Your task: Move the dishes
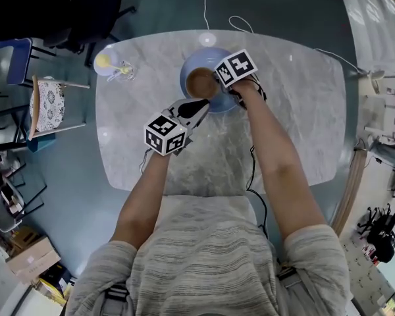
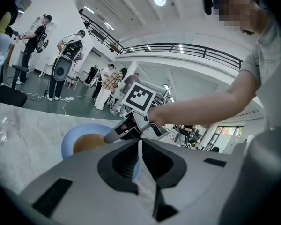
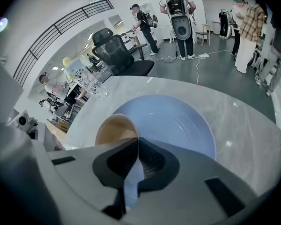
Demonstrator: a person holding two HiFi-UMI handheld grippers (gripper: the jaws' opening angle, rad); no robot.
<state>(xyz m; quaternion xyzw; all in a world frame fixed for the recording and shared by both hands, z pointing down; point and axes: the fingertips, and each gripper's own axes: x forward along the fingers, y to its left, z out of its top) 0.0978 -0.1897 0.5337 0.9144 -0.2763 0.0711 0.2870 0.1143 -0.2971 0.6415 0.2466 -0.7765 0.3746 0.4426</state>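
Brown bowl [image 1: 199, 83] on round blue plate [image 1: 188, 68] (marble surface [image 1: 296, 124])
Right tongs [image 1: 216, 83] pinch the bowl's rim; left tongs [image 1: 203, 103] clenched empty at plate's edge.

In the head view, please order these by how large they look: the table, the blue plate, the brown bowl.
1. table
2. blue plate
3. brown bowl
The bowl sits in the plate, so nearness hardly matters.

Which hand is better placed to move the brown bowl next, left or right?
Right. The right tongs look shut on the rim of the brown bowl, which sits over the blue plate. The left tongs are shut and empty, pointing at the plate from its near side.
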